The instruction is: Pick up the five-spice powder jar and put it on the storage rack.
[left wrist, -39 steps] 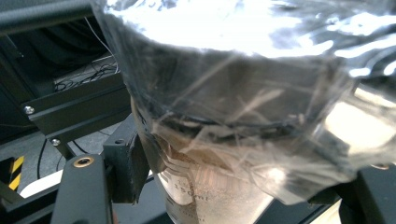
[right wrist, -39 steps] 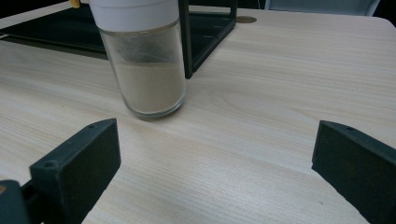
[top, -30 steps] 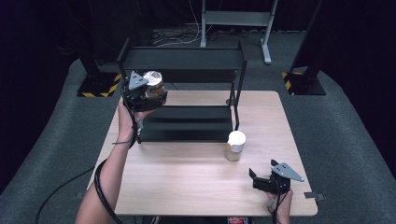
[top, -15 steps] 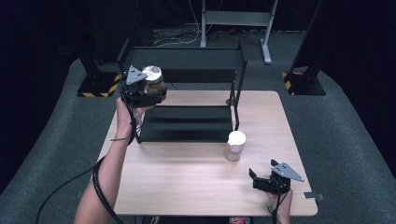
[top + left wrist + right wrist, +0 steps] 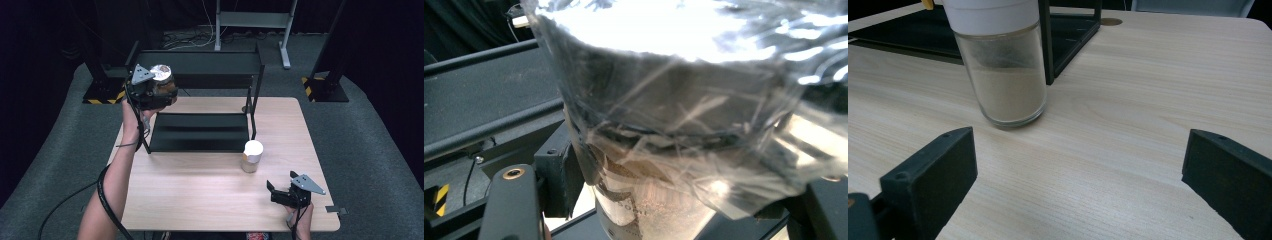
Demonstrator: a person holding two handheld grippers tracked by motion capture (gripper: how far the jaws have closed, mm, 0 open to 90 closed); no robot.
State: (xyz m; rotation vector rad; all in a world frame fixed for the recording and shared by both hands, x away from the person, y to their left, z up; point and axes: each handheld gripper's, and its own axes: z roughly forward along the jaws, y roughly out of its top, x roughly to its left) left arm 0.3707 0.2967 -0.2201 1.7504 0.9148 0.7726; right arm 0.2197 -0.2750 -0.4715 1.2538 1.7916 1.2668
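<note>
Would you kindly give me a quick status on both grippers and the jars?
Left gripper shut on foil-topped jar, raised at the black rack's upper shelf. Right gripper open, low over the table. White-lidded jar stands beside the rack. Nothing in the way.

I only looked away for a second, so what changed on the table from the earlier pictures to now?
The left gripper, shut on a foil-topped jar, carried it a little up and away, toward the top shelf of the black rack. The right gripper stayed open near the table's front edge, and the white-capped jar kept its spot.
</note>
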